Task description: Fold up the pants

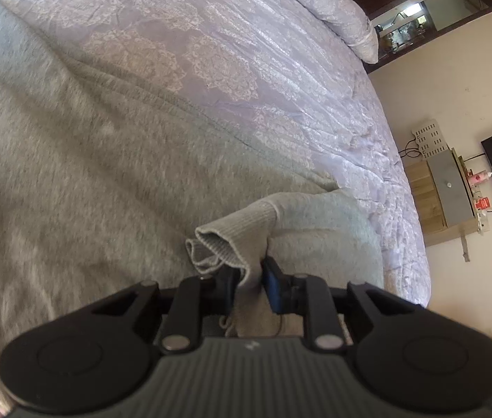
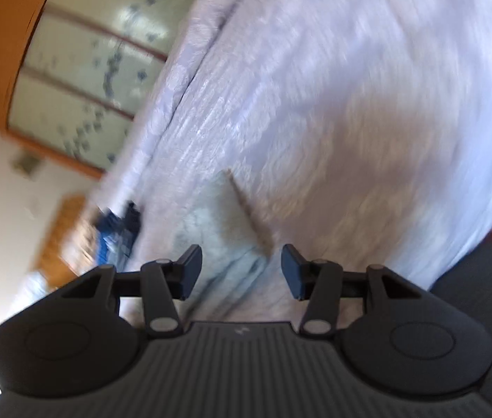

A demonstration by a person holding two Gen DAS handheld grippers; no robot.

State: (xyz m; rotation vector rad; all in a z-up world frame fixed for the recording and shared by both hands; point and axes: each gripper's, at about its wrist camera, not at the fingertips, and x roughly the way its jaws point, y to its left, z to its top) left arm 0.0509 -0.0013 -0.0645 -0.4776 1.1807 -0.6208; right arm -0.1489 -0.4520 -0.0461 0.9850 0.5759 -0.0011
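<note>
With the left gripper [image 1: 250, 280] clamped on the ribbed cuff of the grey pants [image 1: 71, 174] spread on the bed [image 1: 280, 69], the right gripper [image 2: 241, 271], wide open, should pinch the matching hem squarely.

The left gripper [image 1: 251, 278] has its fingers [image 1: 273, 287] closed on the ribbed cuff [image 1: 235, 240] of the grey pants [image 1: 71, 160], and the cuff bunches up just ahead of them. The rest of the pants spreads ahead and to the left of the fingers over a lilac patterned bedspread [image 1: 246, 52]. Far right of the fingers stands a wooden cabinet [image 1: 427, 188] against the wall.
</note>
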